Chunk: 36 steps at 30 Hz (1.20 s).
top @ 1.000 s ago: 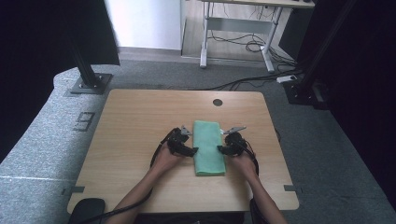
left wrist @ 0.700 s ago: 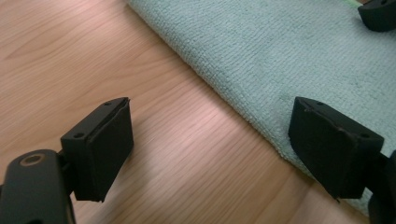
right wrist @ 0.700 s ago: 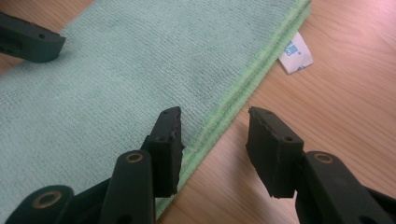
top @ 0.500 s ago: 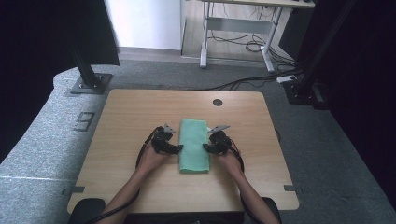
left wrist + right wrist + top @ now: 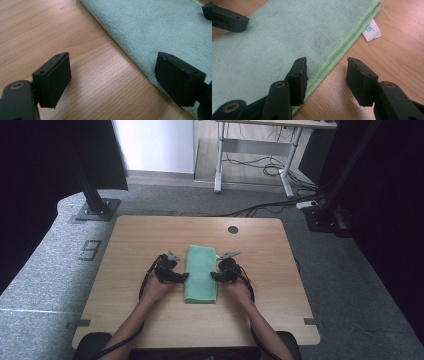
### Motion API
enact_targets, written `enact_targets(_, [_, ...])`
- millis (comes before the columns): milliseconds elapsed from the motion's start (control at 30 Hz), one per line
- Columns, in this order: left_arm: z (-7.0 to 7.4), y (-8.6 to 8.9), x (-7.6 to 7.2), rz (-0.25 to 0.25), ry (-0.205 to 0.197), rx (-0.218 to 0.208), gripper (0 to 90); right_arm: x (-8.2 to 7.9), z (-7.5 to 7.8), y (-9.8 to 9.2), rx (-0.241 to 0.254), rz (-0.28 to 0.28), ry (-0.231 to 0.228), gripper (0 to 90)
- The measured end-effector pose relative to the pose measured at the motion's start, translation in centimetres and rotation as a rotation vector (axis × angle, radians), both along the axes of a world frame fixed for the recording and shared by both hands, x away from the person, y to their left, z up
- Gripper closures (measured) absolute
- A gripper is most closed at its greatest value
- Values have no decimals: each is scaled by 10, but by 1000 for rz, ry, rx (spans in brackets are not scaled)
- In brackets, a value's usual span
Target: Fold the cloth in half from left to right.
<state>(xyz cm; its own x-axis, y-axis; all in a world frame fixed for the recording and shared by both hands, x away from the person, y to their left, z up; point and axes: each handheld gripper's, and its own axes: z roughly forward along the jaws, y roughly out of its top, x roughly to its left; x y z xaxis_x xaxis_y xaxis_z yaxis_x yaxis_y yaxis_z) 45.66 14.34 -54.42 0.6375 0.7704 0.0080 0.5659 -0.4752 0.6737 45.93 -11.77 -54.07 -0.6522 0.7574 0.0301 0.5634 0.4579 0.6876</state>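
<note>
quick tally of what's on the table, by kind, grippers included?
Folded green cloth: 1
White care tag on the cloth: 1
Handheld grippers: 2, the left gripper and the right gripper
Total: 4

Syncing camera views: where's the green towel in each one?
High view: towel mid-table, between both grippers.
Left gripper view: upper right, its edge running under the right-hand jaw.
Right gripper view: upper left, its hem between the jaws.
Shared landmark: the wood table.

Soft, even light; a pale sheen on the table (image 5: 107,72) at frame centre; dark edges in the high view; close views slightly soft
</note>
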Motion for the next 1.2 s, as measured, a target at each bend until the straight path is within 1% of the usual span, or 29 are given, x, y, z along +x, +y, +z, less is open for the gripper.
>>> enact_targets(167, [1, 2, 0, -7, 5, -16, 142, -1, 0, -1, 0, -7, -10, 474])
enact_targets(267, [4, 3, -3, -13, -16, -12, 145, -2, 3, -1, -1, -8, -17, 446])
enact_targets(300, [5, 3, -4, -17, -15, -14, 145, -3, 4, -2, 4, -7, -20, 436])
enact_targets(367, [8, 5, -7, -23, -16, -30, 145, -5, 7, -3, 14, -5, -18, 419])
enact_targets(500, [15, 9, -14, -38, -18, -43, 143, -10, 11, -8, 18, -1, -29, 370])
enact_targets(600, [21, 14, -19, -46, -23, -63, 143, -14, 14, -14, 25, -1, -32, 319])
enact_targets(667, [25, 16, -24, -52, -25, -68, 142, -16, 16, -18, 23, -1, -33, 299])
enact_targets(767, [30, 19, -33, -65, -29, -54, 137, -22, 19, -26, 23, -6, -38, 263])
enact_targets(833, [32, 21, -40, -72, -36, -39, 123, -26, 21, -31, 25, 1, -37, 242])
enact_targets(900, [34, 22, -46, -76, -34, -44, 116, -30, 23, -37, 30, 0, -42, 227])
enact_targets(967, [34, 25, -53, -79, -33, -40, 109, -35, 25, -43, 40, 1, -41, 203])
enact_targets(1067, [33, 28, -63, -84, -30, -18, 81, -43, 26, -50, 45, 7, -35, 174])
enact_targets(1133, [30, 31, -68, -83, -23, -5, 58, -49, 26, -55, 44, 9, -41, 147])
enact_targets(1200, [26, 35, -73, -80, -18, 8, 36, -54, 25, -60, 45, 13, -30, 138])
